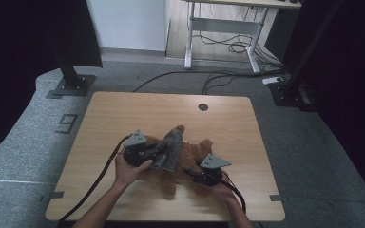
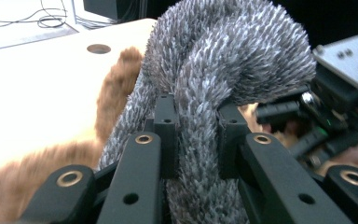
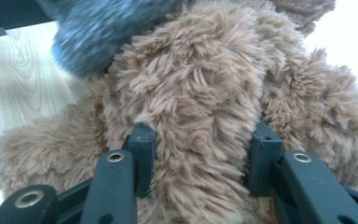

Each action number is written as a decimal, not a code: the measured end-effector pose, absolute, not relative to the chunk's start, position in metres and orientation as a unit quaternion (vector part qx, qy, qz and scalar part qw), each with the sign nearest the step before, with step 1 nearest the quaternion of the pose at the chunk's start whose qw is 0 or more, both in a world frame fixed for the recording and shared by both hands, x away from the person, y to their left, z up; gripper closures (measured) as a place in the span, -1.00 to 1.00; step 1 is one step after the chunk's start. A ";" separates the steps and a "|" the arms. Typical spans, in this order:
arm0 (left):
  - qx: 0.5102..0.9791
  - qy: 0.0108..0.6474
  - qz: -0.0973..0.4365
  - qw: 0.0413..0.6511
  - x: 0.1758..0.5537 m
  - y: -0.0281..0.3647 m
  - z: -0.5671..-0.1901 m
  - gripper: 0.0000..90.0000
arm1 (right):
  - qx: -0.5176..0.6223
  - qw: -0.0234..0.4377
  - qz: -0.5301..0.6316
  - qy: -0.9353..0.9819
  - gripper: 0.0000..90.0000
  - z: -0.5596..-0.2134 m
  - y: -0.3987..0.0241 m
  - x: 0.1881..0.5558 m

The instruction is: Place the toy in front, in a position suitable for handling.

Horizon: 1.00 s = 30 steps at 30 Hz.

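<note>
Left gripper [image 2: 193, 126] pinches the grey scarf [image 2: 223, 60]; right gripper [image 3: 200, 158] clamps the bear [image 3: 205, 84]. Lift the scarf slowly, keeping the bear pinned to the worktop [image 1: 123, 109].

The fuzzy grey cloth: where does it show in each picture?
High view: fuzzy grey cloth at table centre, draped over the brown plush bear.
Left gripper view: centre, pinched between the black jaws.
Right gripper view: top left, blurred.
Shared landmark: the bear's brown fur.
</note>
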<state>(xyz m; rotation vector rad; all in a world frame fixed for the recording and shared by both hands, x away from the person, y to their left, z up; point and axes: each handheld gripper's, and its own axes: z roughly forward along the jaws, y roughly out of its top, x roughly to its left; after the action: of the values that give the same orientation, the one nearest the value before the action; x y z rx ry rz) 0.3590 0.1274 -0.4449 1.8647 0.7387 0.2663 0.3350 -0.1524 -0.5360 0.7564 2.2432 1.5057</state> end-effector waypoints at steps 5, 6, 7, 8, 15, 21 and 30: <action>0.789 0.323 0.120 0.508 0.383 0.112 -0.437 0.66 | 0.263 0.172 0.529 0.788 0.23 -0.536 -0.152 0.335; 0.791 0.326 0.117 0.504 0.387 0.110 -0.437 0.66 | 0.263 0.171 0.529 0.788 0.23 -0.536 -0.152 0.335; 0.794 0.332 0.109 0.498 0.393 0.107 -0.439 0.66 | 0.262 0.171 0.528 0.789 0.23 -0.536 -0.152 0.335; 0.798 0.336 0.103 0.489 0.398 0.104 -0.442 0.66 | 0.262 0.172 0.529 0.789 0.23 -0.536 -0.152 0.335; 0.818 0.355 0.130 0.433 0.405 0.110 -0.459 0.66 | 0.262 0.178 0.521 0.793 0.23 -0.536 -0.151 0.333; 0.792 0.375 0.133 0.463 0.390 0.163 -0.456 0.66 | 0.270 0.180 0.516 0.793 0.24 -0.536 -0.151 0.332; 0.778 0.397 0.173 0.455 0.365 0.218 -0.466 0.66 | 0.286 0.176 0.518 0.787 0.24 -0.537 -0.151 0.333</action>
<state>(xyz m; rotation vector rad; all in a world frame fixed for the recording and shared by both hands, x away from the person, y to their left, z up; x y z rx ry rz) 0.3649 0.2180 -0.4661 1.9194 0.9804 0.4260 0.3332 -0.1515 -0.5373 0.8092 2.2280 1.4669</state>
